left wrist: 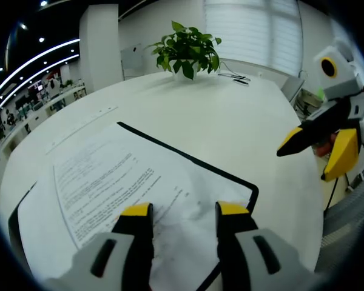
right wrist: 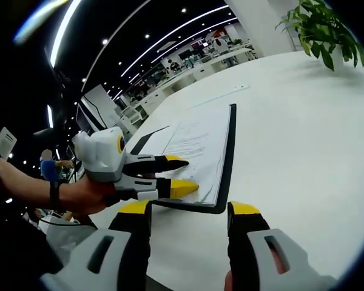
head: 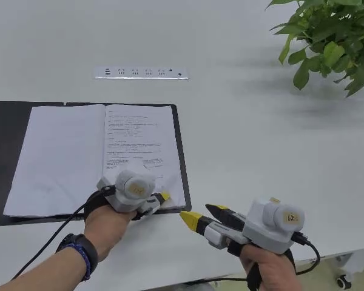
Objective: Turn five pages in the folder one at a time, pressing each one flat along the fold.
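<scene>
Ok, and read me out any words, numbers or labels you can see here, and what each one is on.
"62": yellow sticker on the right gripper; a mark after it is unclear.
Sticker on the left gripper: blurred, unreadable.
Printed page in the folder: lines of text, too small to read.
White strip on the table: dark marks, too small to read.

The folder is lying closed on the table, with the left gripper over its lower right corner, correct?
No. The folder lies open on the table, not closed: the head view shows its pages spread. The left gripper is over its lower right corner.
</scene>
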